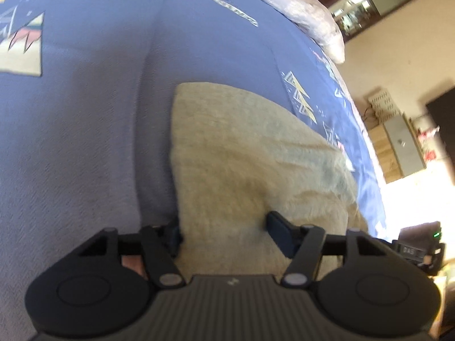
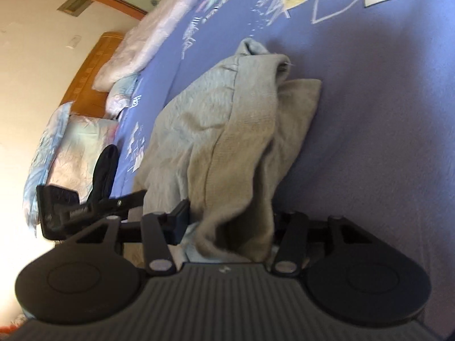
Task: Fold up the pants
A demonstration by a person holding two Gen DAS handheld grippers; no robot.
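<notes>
1. One pair of grey pants (image 2: pixel 227 130) is lying bunched on the blue bedspread (image 1: pixel 85 142).
2. Two grippers: the left gripper (image 1: pixel 224 233) and the right gripper (image 2: pixel 227 224) are each seemingly pinching the pants' cloth, jaws half apart.
3. Several pillows (image 2: pixel 85 147) are lying beyond, by the bed's edge.

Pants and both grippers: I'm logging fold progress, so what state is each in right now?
Pants: rumpled, partly folded, lying on the bedspread.
Left gripper: fabric between its fingers, grip unclear.
Right gripper: fabric bunched between its fingers, grip unclear.
Pillows: stacked at the bed's head.
</notes>
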